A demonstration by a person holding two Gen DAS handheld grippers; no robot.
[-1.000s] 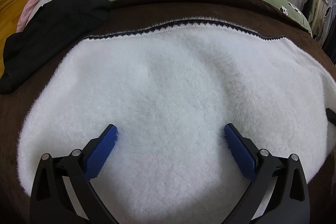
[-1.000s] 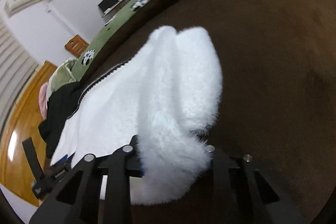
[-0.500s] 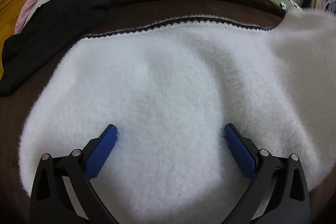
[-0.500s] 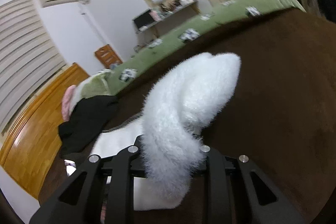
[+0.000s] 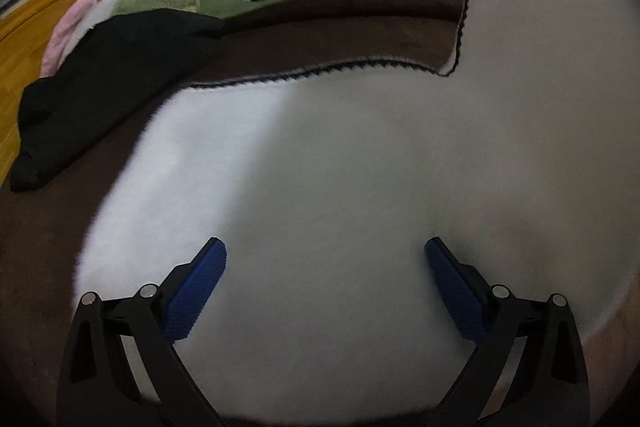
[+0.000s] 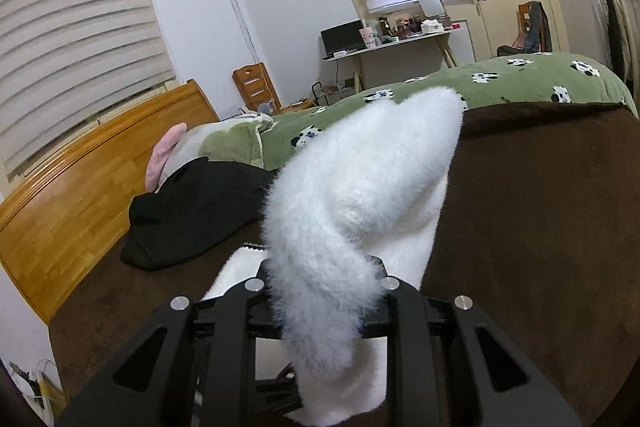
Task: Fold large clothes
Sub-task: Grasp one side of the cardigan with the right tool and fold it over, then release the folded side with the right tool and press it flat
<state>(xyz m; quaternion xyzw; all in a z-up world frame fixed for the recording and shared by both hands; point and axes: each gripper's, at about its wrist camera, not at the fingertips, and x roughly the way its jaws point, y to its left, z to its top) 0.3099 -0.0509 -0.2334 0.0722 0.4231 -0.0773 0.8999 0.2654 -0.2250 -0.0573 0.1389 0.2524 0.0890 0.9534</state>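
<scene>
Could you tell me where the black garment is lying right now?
In both views the black garment lies at left on the brown blanket, by the wooden headboard.

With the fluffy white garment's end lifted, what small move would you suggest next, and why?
Probably carry the right gripper, shut on the white fleece garment, across toward the black-trimmed edge, since that end hangs raised while the open left gripper hovers over the flat part.

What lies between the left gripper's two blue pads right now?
Only the white fleece garment, lying under the open left gripper and not pinched; the left wrist view shows it.
</scene>
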